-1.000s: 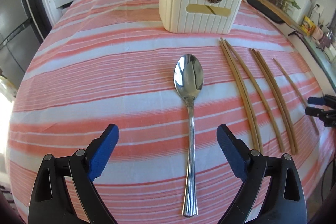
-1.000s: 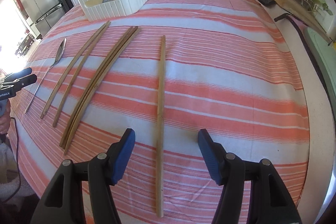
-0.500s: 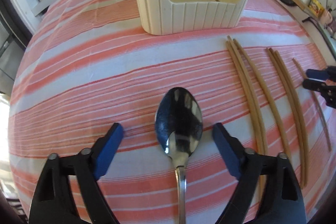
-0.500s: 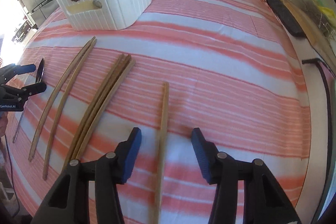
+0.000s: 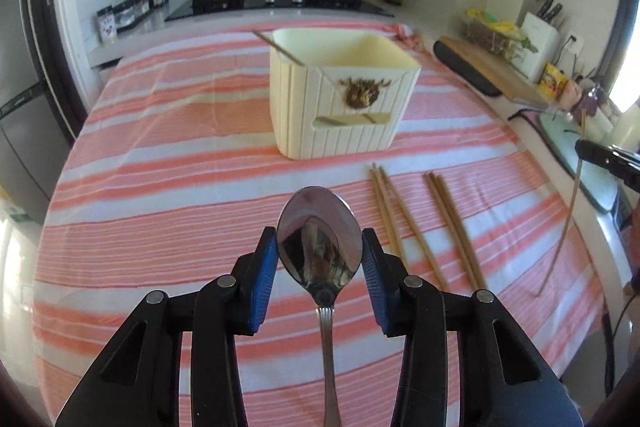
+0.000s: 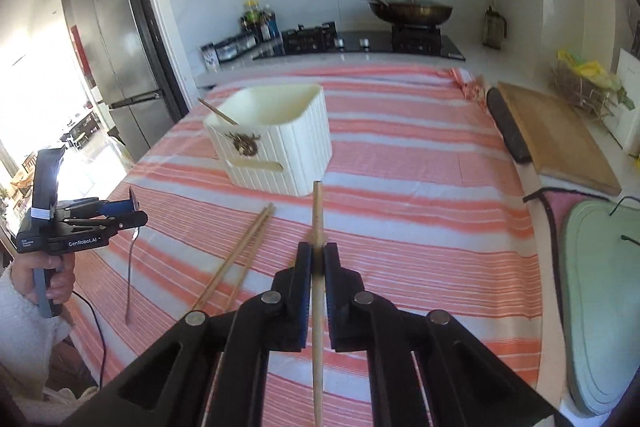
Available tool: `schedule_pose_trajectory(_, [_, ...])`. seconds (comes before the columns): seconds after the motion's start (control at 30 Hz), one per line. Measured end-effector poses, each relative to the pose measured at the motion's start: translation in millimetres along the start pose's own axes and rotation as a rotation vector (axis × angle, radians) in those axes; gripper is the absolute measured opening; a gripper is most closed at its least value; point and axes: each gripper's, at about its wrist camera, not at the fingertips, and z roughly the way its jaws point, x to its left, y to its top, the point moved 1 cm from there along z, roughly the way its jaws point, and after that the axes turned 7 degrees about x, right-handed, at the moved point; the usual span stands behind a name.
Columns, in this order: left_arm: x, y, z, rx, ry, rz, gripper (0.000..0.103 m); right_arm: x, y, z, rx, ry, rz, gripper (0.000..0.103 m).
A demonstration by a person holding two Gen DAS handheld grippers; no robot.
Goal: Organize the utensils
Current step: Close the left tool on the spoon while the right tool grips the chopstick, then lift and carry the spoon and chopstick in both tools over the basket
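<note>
Now two utensils are held above the striped bench: the shiny steel spoon [image 5: 320,243] is pinched at its bowl by the closing left tool [image 5: 320,259], and a thin wooden chopstick [image 6: 317,267] is clamped in the narrow right tool [image 6: 317,259]. Each should be tipped handle-down and lowered into the ribbed cream plastic holder [image 5: 344,99] at the far middle, released only once inside its rim.
</note>
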Motion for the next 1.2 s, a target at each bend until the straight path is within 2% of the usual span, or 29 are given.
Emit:
schedule_pose_trajectory(0.17, [6.5, -0.1, -36.3, -0.073, -0.044, -0.019, 0.042, 14.3, 3.7, -29.6, -0.096, 0.005, -0.027, 0.007])
schedule_pose_trajectory(0.47, [2.7, 29.7, -65.9, -0.139, -0.07, -0.025, 0.041, 15.9, 30.5, -36.8, -0.181, -0.014, -0.037, 0.007])
schedule_pose_trajectory(0.6, [3.4, 64.8, -88.3, -0.181, -0.102, -0.027, 0.041, 13.1, 62.1, -38.5, -0.212, -0.016, -0.043, 0.007])
schedule_pose_trajectory(0.7, [0.2, 99.1, -112.7, -0.26, -0.102, -0.021, 0.041, 13.4, 93.4, -42.7, -0.257, -0.024, -0.055, 0.007])
schedule_pose_trajectory(0.8, [-0.7, 136.5, -127.1, -0.354, -0.053, -0.034, 0.041, 16.8, 126.4, -48.6, -0.322, -0.005, -0.053, 0.007])
schedule_pose_trajectory(0.87, [0.6, 162.3, -124.5, -0.421, 0.006, -0.056, 0.041, 19.7, 146.2, -50.1, -0.379, 0.024, -0.037, 0.007])
schedule_pose_trajectory(0.93, [6.5, 183.7, -111.3, -0.455, 0.027, -0.1, 0.041, 24.3, 162.3, -46.2, -0.439, 0.045, -0.02, 0.007])
schedule_pose_trajectory(1.0, [13.2, 200.0, -87.5, -0.437, 0.001, -0.154, 0.041, 30.5, 174.8, -34.2, -0.48, 0.05, -0.016, 0.007])
schedule_pose_trajectory(1.07, [18.7, 210.5, -57.0, -0.388, -0.019, -0.191, 0.041, 34.2, 185.1, -13.0, -0.472, 0.04, -0.015, 0.007])
schedule_pose_trajectory(1.13, [21.3, 217.1, -26.0, -0.32, -0.014, -0.199, 0.041, 36.8, 193.4, 14.3, -0.415, 0.028, -0.026, 0.007])
schedule_pose_trajectory(1.2, [20.5, 222.2, 3.8, -0.238, -0.017, -0.196, 0.041, 36.5, 202.2, 46.5, -0.302, 0.017, -0.039, 0.007])
